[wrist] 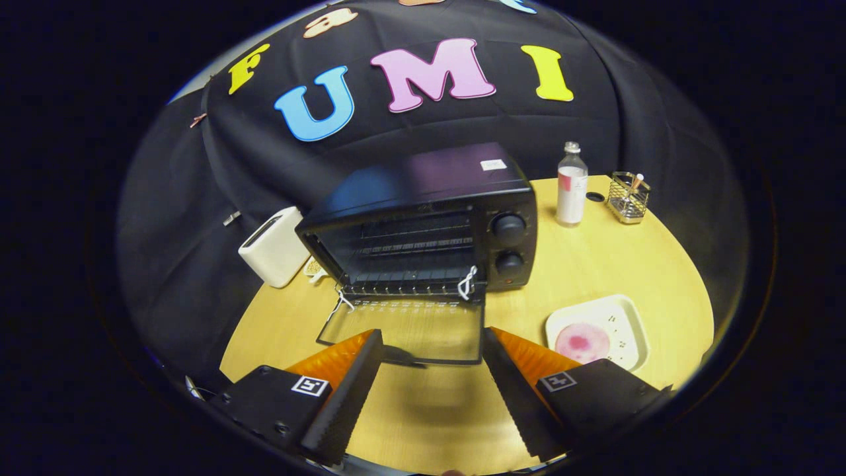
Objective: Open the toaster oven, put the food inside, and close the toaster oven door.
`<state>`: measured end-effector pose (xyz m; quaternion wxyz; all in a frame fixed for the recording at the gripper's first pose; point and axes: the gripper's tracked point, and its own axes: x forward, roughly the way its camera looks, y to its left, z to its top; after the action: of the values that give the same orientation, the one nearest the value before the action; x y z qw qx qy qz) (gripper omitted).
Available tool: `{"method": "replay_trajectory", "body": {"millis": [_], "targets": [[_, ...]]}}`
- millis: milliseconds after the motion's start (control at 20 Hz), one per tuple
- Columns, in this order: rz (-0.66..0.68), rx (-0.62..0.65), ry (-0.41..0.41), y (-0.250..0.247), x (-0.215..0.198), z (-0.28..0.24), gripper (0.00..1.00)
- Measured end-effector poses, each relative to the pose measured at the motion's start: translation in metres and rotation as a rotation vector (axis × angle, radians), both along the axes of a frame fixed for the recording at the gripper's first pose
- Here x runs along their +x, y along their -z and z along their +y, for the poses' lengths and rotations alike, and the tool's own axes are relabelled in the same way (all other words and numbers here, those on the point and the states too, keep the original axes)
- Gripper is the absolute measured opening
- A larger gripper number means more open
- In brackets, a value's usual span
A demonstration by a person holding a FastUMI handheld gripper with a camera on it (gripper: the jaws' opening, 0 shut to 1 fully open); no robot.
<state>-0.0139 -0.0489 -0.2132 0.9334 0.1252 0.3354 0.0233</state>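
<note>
A black toaster oven (429,218) stands on the round wooden table, its glass door (403,327) folded down flat toward me, the wire rack inside bare. To the right of the fingers sits a white square plate (624,317) carrying a round pink slice of food (581,342). My gripper (433,347) hovers just in front of the door's front edge, its two black fingers spread wide with nothing between them. The door's handle lies between the fingertips, touching neither.
A white toaster (274,246) stands left of the oven at the table's edge. Behind on the right are a clear bottle (572,185), a small dark cap (595,196) and a wire basket (628,197). Bare tabletop (423,416) lies below the fingers.
</note>
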Motion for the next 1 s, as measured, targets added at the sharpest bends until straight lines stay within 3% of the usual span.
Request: {"method": "replay_trajectory", "body": {"millis": [500, 750, 1000], "targets": [[0.072, 0.158, 0.109, 0.007, 0.007, -0.110, 0.99], [0.113, 0.139, 0.107, 0.032, 0.007, -0.146, 0.99], [0.169, 0.042, 0.080, 0.063, -0.005, -0.180, 1.00]]}}
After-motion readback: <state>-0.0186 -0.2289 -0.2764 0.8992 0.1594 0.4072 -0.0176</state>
